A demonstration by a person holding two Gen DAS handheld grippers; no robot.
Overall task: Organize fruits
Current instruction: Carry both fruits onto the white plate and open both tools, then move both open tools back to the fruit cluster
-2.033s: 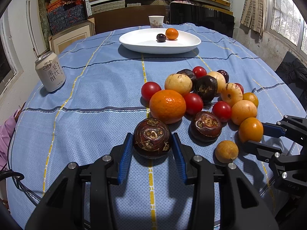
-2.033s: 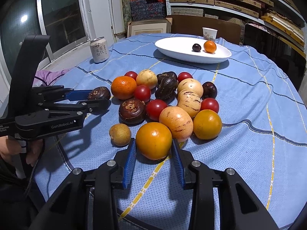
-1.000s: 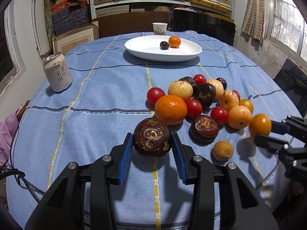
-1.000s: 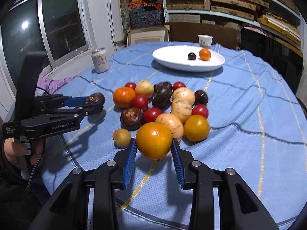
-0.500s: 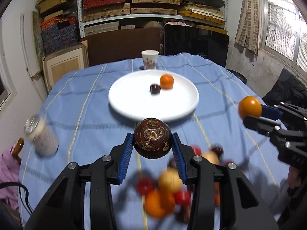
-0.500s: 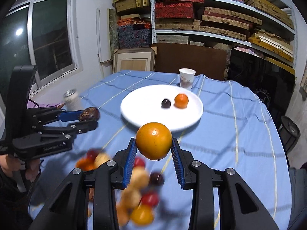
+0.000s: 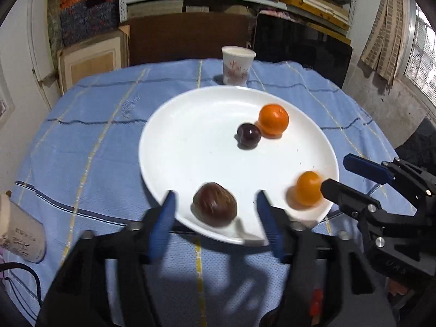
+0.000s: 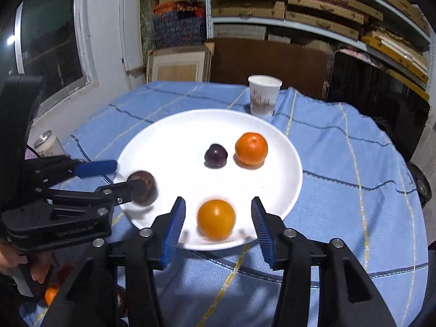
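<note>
A white plate (image 7: 190,147) lies on the blue tablecloth; it also shows in the right wrist view (image 8: 174,147). On it lie a tangerine (image 7: 273,119), a dark plum (image 7: 248,134), a brown fruit (image 7: 214,208) and an orange fruit (image 7: 308,187). My left gripper (image 7: 215,218) is open, its blue pads apart on either side of the brown fruit (image 8: 143,188). My right gripper (image 8: 216,226) is open around the orange fruit (image 8: 216,219), which rests at the plate's near rim. Both released fruits look slightly blurred.
A paper cup (image 7: 237,66) stands behind the plate. A drink can (image 7: 20,231) stands at the left on the cloth. A few fruits of the pile (image 8: 51,294) show at the lower left of the right wrist view. Shelves and boxes stand behind the table.
Both grippers moved forward and down to the plate's near rim and opened. The brown fruit and the orange fruit left the jaws and now lie on the plate.
</note>
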